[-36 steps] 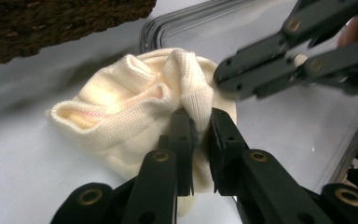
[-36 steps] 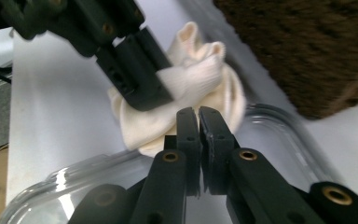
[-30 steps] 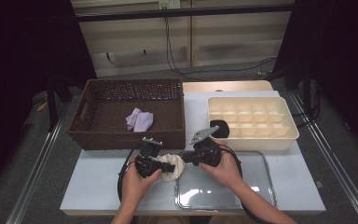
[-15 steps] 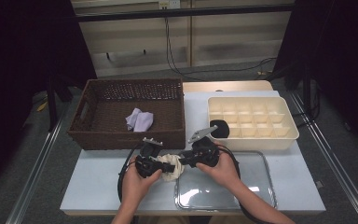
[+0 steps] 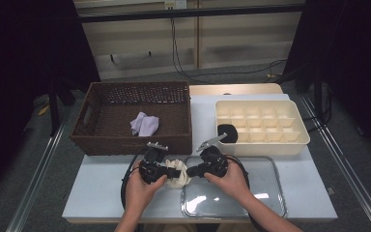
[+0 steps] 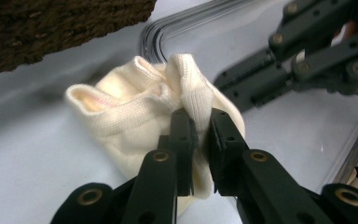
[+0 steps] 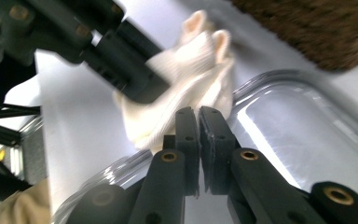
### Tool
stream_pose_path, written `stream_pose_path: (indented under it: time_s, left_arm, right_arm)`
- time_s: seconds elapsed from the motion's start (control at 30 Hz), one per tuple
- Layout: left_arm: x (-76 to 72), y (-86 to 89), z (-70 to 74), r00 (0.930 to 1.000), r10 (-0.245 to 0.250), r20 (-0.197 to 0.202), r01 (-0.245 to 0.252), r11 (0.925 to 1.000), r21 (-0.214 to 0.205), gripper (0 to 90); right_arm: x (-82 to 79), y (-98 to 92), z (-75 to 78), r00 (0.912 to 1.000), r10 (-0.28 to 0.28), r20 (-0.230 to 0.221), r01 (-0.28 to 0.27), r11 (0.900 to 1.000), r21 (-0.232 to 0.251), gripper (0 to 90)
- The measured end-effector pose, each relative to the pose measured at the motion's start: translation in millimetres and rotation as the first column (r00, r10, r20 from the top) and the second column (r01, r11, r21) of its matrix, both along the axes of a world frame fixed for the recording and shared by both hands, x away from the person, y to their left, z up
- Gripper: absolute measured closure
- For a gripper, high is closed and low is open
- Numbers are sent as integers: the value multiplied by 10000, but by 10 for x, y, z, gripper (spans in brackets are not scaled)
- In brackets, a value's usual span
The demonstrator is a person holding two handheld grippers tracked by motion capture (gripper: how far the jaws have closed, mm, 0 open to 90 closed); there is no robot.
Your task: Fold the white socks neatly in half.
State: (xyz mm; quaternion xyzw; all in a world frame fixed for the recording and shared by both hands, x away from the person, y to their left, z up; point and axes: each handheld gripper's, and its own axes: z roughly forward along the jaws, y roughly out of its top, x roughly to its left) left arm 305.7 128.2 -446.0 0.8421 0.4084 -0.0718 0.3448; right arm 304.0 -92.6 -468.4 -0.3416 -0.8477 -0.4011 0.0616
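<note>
A cream knitted cloth [image 5: 178, 175] lies bunched on the white table, at the left edge of a clear tray [image 5: 270, 193]. My left gripper [image 5: 173, 171] is shut on a fold of the cloth [image 6: 135, 102], which bulges above the pinching jaws [image 6: 199, 116]. My right gripper [image 5: 190, 172] faces it from the right. Its jaws have just been closing and now stand together [image 7: 198, 112]. No cloth shows between them, and the cloth [image 7: 191, 70] lies just past their tips.
A brown wicker basket [image 5: 101, 140] with a lilac cloth [image 5: 145, 124] stands behind the hands at the left. A cream compartment tray [image 5: 294, 140] at the right holds a black thing [image 5: 228, 133] in its near-left cell. Cables trail off the table's front edge.
The right gripper has edged a little to the left, toward the cloth. The left gripper and the cloth have stayed where they were.
</note>
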Motion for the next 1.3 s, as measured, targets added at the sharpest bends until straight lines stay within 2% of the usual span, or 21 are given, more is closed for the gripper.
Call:
stream_pose_path:
  time_s: [0.1,0.2,0.27,0.33,0.43,0.5,0.63,0.8,0.87,0.97,1.07,1.3]
  left_arm:
    - [-5,-11,7,10000,-34,11,34,10000,-4,805]
    - [-13,-50,-19,9998,-206,-8,206,9997,110,806]
    - [-13,-56,-23,9996,-284,4,284,9995,142,806]
    - [-26,-83,-29,9999,-126,-50,127,9999,89,806]
    - [-25,-95,-40,9995,-311,-90,312,9994,161,807]
    - [-28,-113,-54,9991,-433,-51,434,9988,224,806]
    - [-35,-138,-63,9987,-502,63,500,9984,252,802]
    - [-40,-137,-71,9985,-530,102,527,9984,203,791]
    - [-37,-136,-72,9986,-531,85,529,9984,175,784]
    - [-43,-136,-77,9990,-430,76,431,9990,-134,734]
    - [-38,-132,-80,9987,-516,45,516,9985,-185,712]
    - [-31,-115,-51,9992,-378,89,382,9980,-495,620]
  right_arm:
    - [-40,-1,-3,9999,58,85,-57,10000,-38,854]
    - [-42,-22,1,9997,-45,244,46,10000,-47,807]
    - [-34,-41,18,9984,-81,561,90,9998,-149,780]
    - [-28,-67,64,9967,-182,791,189,9998,-88,781]
    - [-8,-89,141,9909,-338,1301,353,9993,-96,786]
    - [13,-80,193,9840,-354,1745,360,9994,-1,786]
    - [28,25,257,9712,-117,2378,148,9998,-116,786]
    - [65,157,255,9653,126,2609,-61,9997,-256,788]
    - [70,250,236,9601,424,2763,-354,9989,-303,785]
    - [61,297,207,9572,685,2812,-541,9968,-585,785]
    - [59,268,178,9592,664,2749,-501,9966,-659,788]
    - [70,92,145,9620,566,2671,-346,9957,-864,793]
